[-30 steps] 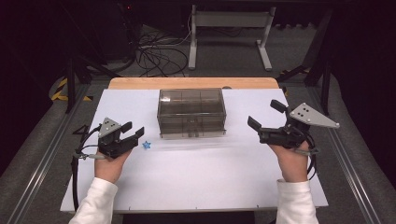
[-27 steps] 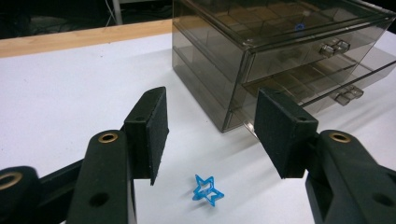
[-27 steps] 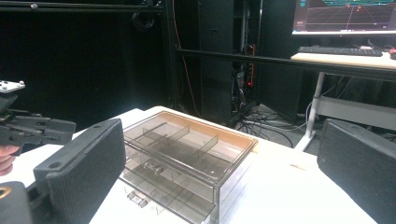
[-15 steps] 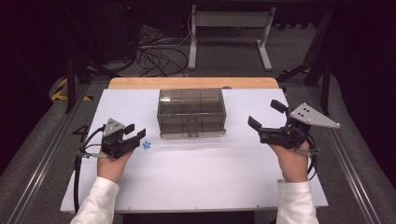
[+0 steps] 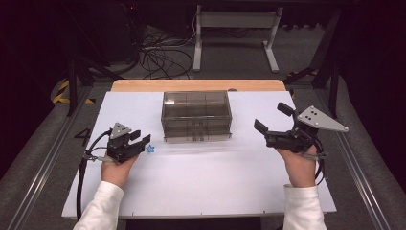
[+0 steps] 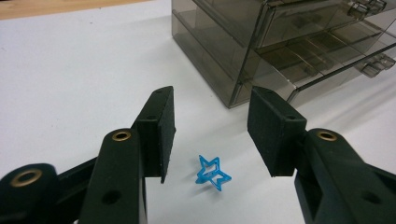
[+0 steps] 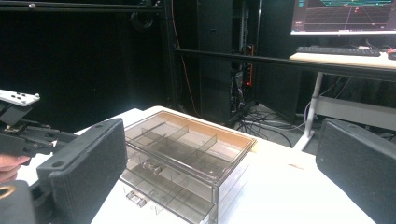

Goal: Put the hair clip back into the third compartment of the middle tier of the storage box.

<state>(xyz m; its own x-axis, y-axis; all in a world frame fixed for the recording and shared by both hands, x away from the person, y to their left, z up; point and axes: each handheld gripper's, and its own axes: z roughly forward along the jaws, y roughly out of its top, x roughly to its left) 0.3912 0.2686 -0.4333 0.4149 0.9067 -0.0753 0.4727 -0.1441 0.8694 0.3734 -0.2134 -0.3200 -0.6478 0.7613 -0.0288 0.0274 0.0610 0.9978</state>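
On white tabletop (image 5: pixel 201 182), L of smoky clear plastic drawer box (image 5: pixel 196 115): tiny blue star (image 6: pixel 212 172) – thin open outline, prob. plastic – lying between left gripper (image 6: pixel 211 135) pads, untouched. Jaws just closing in vs a sec ago, half-wide now – pick-up looks imminent. Matte black, foam-like pads. Right gripper (image 5: pixel 274 123) held above R side, jaws spread wide, empty.

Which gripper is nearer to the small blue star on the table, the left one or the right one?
Left. The left gripper hangs over the blue star, jaws just closing around it without touching. The right gripper is far off, beyond the drawer box.
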